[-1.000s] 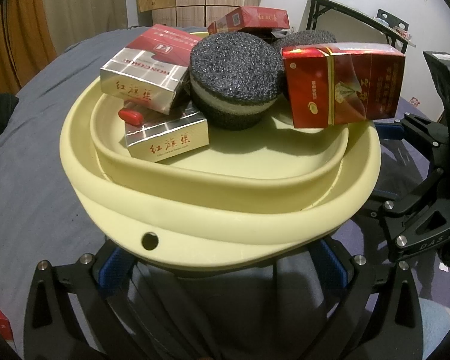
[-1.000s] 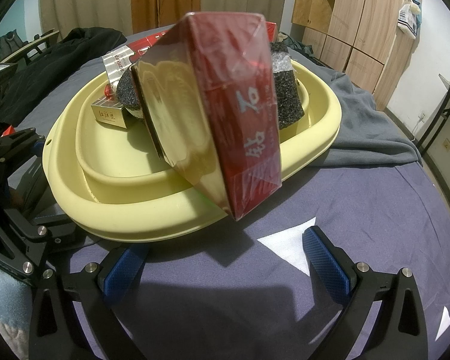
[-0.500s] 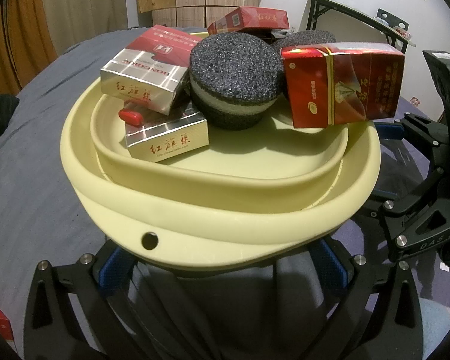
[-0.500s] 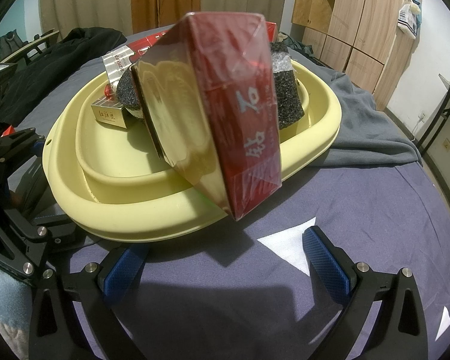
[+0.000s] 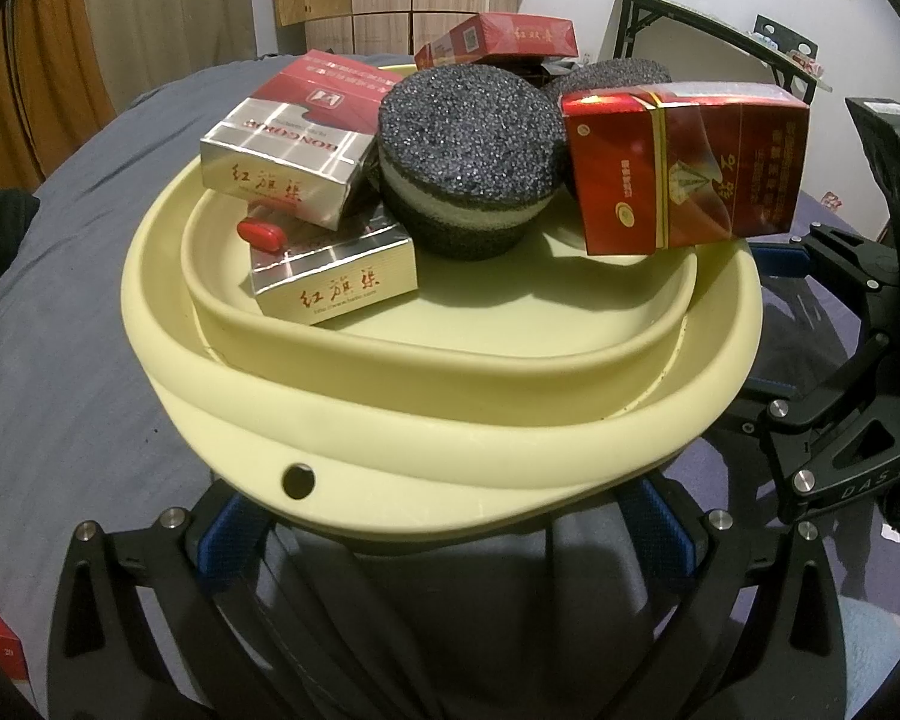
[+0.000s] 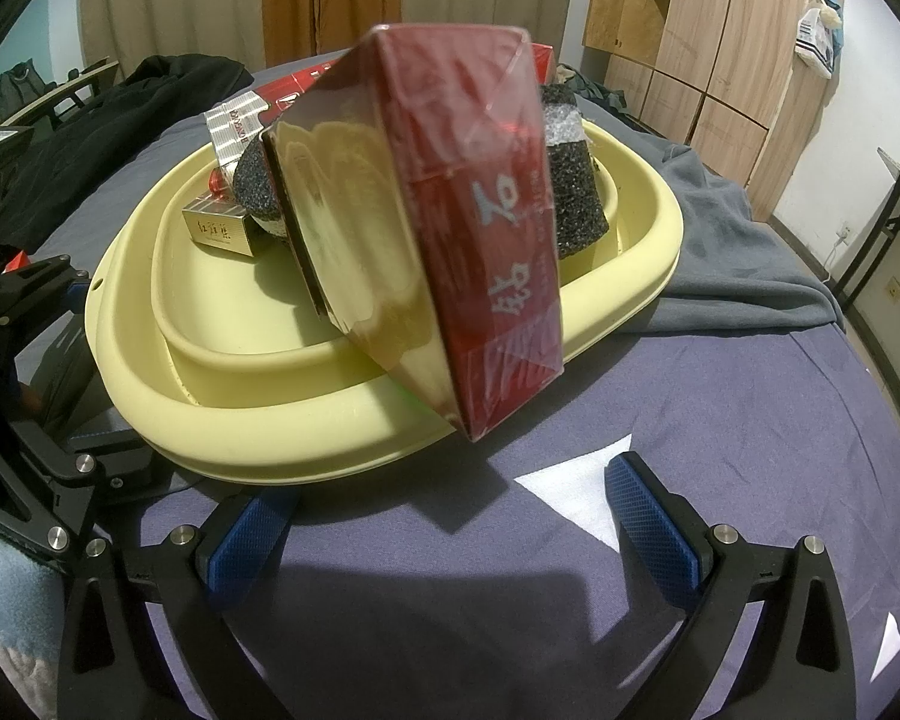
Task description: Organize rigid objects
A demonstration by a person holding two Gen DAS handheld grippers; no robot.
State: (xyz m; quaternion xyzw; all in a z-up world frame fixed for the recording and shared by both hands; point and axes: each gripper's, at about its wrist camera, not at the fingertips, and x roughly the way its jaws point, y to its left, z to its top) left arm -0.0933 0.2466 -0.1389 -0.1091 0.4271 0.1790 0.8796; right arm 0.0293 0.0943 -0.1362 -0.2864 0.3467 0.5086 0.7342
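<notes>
Grey bedsheet (image 6: 720, 420), wooden wardrobe (image 6: 708, 36) behind, we note yellow basin (image 5: 450, 420) holding cigarette packs (image 5: 294, 162) and sponges (image 5: 468, 156), left gripper (image 5: 450, 531) spread wide under its rim, right gripper (image 6: 450, 534) wide, empty.

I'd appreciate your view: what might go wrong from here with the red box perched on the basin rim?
1. The red box rests tilted on the basin's inner rim, part of it overhanging outward; it may tip onto the bed.
2. The right gripper is open and apart from it, so nothing would catch it.
3. The left gripper sits at the basin's near edge; a nudge could shake the stacked packs.
</notes>
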